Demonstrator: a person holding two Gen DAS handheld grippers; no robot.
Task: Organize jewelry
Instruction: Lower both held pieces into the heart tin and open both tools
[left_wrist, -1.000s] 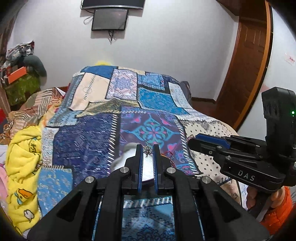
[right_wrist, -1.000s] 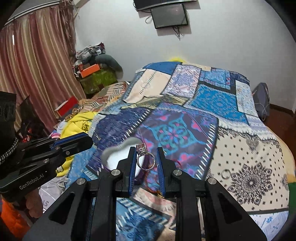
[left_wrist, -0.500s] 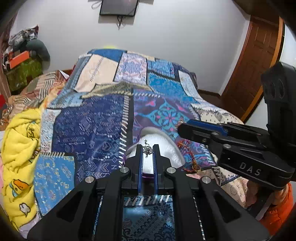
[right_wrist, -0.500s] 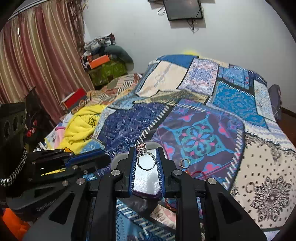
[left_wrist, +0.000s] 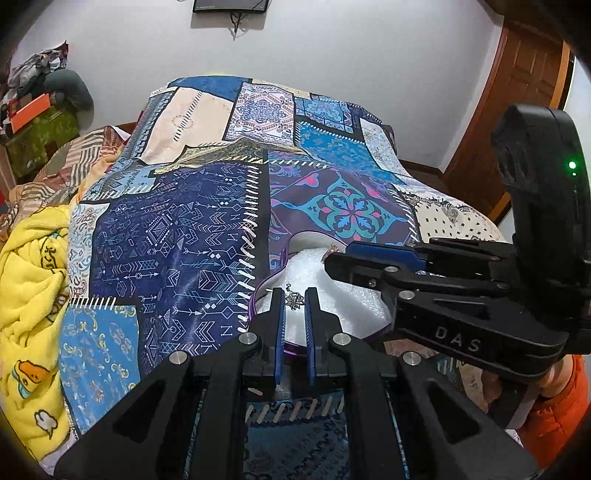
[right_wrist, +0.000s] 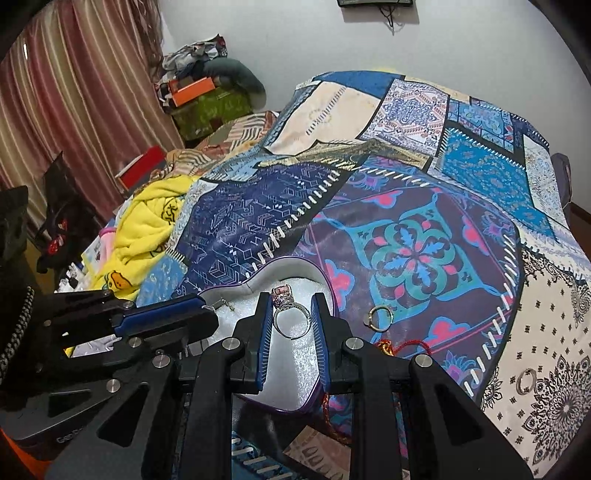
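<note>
A heart-shaped purple box (right_wrist: 295, 269) with white foam lining lies on the patchwork bedspread; it also shows in the left wrist view (left_wrist: 314, 266). My right gripper (right_wrist: 293, 301) is shut on a silver ring with a pink stone (right_wrist: 290, 314), held over the box. My left gripper (left_wrist: 294, 295) is shut on a small silver star-shaped pendant (left_wrist: 294, 300), also over the box. In the right wrist view the left gripper (right_wrist: 207, 312) comes in from the left, the pendant (right_wrist: 223, 303) at its tip. In the left wrist view the right gripper (left_wrist: 332, 258) reaches in from the right.
A gold ring (right_wrist: 380, 316), a red and gold cord (right_wrist: 402, 345) and a silver ring (right_wrist: 526, 380) lie on the bedspread right of the box. A yellow blanket (right_wrist: 147, 221) is heaped at the bed's left edge. Clutter and a curtain stand beyond it.
Both grippers have come forward and down over the box, each still holding its piece. The box now lies right beneath the fingertips.
</note>
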